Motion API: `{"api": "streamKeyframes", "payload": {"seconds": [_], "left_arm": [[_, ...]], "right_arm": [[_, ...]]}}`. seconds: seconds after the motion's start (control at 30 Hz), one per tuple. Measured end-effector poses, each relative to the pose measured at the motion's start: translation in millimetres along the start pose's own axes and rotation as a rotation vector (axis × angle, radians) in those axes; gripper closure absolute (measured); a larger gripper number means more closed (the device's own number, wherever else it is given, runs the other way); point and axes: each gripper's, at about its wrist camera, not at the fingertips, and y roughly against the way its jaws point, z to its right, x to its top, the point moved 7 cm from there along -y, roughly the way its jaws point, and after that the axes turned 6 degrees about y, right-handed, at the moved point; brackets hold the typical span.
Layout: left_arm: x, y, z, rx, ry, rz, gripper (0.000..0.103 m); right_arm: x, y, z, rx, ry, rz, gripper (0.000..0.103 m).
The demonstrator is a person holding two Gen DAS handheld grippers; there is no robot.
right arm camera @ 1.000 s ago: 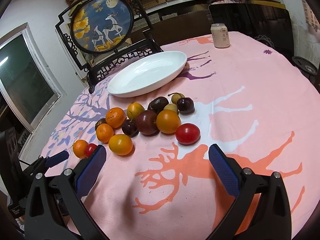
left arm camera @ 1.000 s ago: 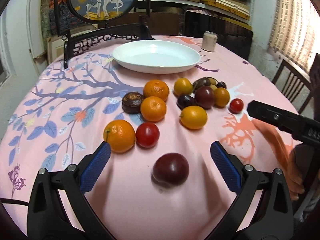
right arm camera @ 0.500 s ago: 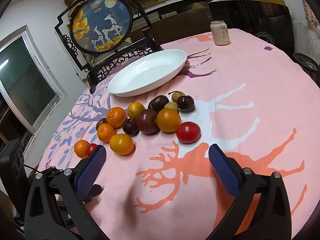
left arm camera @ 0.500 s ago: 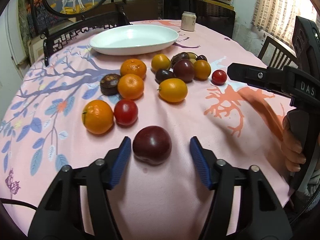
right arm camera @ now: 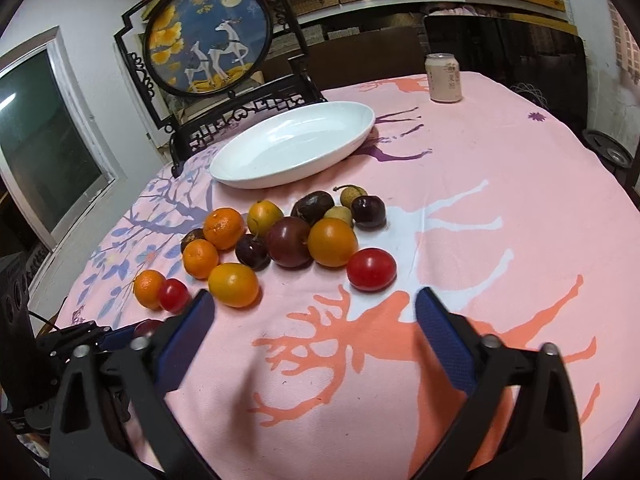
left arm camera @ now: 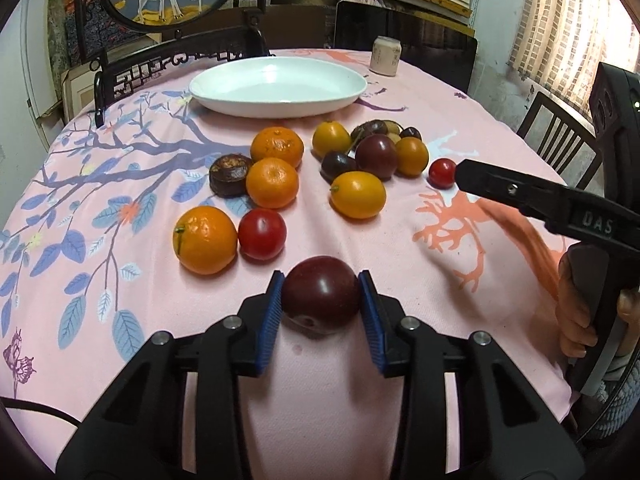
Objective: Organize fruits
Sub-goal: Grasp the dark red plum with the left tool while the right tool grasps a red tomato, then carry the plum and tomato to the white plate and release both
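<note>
Gripping a dark red plum (left arm camera: 320, 294), the left gripper (left arm camera: 322, 304) sits low on the counter (left arm camera: 400, 288); the right gripper (right arm camera: 312, 320) hovers, jaws spread.

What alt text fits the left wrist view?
The left gripper is shut on a dark plum on a pink tablecloth. Beyond lie oranges, tomatoes and plums before an empty white dish; the right gripper's finger enters at right.

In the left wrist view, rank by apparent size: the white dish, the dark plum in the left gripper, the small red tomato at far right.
1. white dish
2. dark plum, though nearness to the camera enlarges it
3. small red tomato
</note>
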Motion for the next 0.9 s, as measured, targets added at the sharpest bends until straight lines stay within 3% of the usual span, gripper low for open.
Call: {"api": "streamKeyframes", "payload": {"seconds": [0.17,0.23,0.37,0.43,0.5,0.57,0.7,0.83,0.9], "left_arm": [[0,2,-1,-0.005,0.005,0.006,0.065],[0,1,-1,-0.007,0.003,0.004,0.065],[0,0,0,-0.010,0.000,-0.003,0.065],[0,-2,0,-0.016,0.003,-0.015,0.065],[1,-4,0,-0.022,0.008,-0.025,0.065],[4,-4,-1,-0.038,0.019,-0.033,0.065],[4,-11,-1,-0.042,0.018,-0.060,0.065],[2,-12,1,-0.023,-0.003,-0.055,0.065],[2,-12,1,-0.024,-0.002,-0.054,0.065]], "right_arm": [[-2,-2,21,0.028,-0.022,-0.043,0.041],[-3,-4,28,0.018,-0.017,-0.064,0.045],[0,-15,21,0.063,0.024,-0.100,0.064],[3,-21,14,0.021,0.093,-0.107,0.069],[7,-26,11,-0.041,0.161,-0.105,0.081],[8,-27,14,-0.042,0.174,-0.116,0.098],[10,-27,31,-0.082,0.170,-0.111,0.098],[17,-31,37,-0.047,0.143,-0.105,0.097],[21,-34,35,-0.062,0.162,-0.096,0.092]]}}
